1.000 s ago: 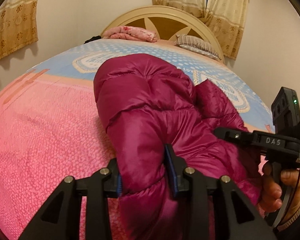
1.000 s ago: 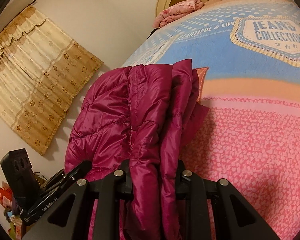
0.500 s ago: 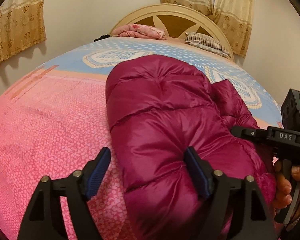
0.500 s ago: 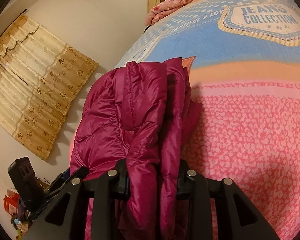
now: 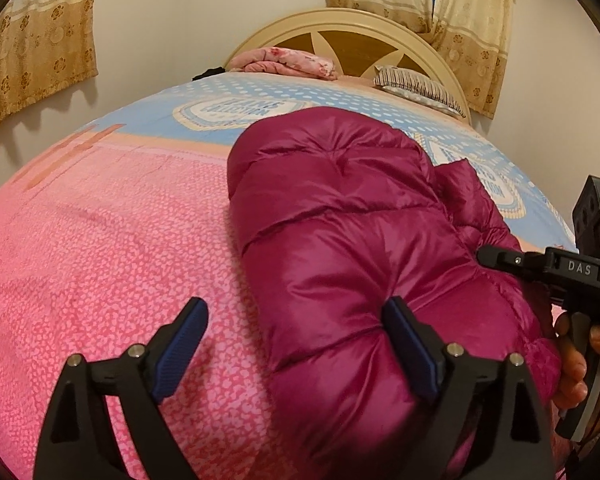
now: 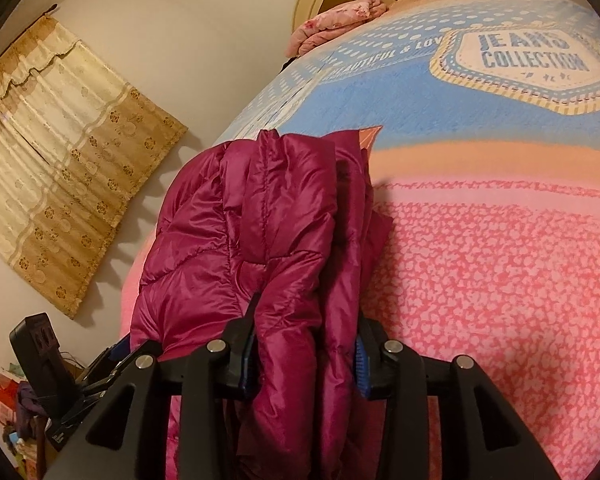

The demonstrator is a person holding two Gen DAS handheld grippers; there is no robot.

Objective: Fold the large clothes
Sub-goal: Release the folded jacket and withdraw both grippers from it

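Observation:
A magenta puffer jacket (image 5: 340,240) lies folded in a thick bundle on the pink and blue bed cover (image 5: 100,248). My left gripper (image 5: 296,344) is open at the bundle's near left edge; its right finger touches the jacket, its left finger stands over the cover. My right gripper (image 6: 304,352) is shut on a fold of the jacket (image 6: 260,240) at the bundle's other side. The right gripper also shows in the left wrist view (image 5: 548,268), held by a hand.
A folded pink blanket (image 5: 292,62) and a striped pillow (image 5: 416,88) lie by the cream headboard (image 5: 352,28). Beige curtains (image 5: 32,40) hang on the walls. Clutter (image 6: 16,412) sits on the floor beside the bed.
My left gripper was shut on the jacket's edge a second ago; it has let go and opened wide. The jacket bundle has settled on the bed. My right gripper keeps its hold.

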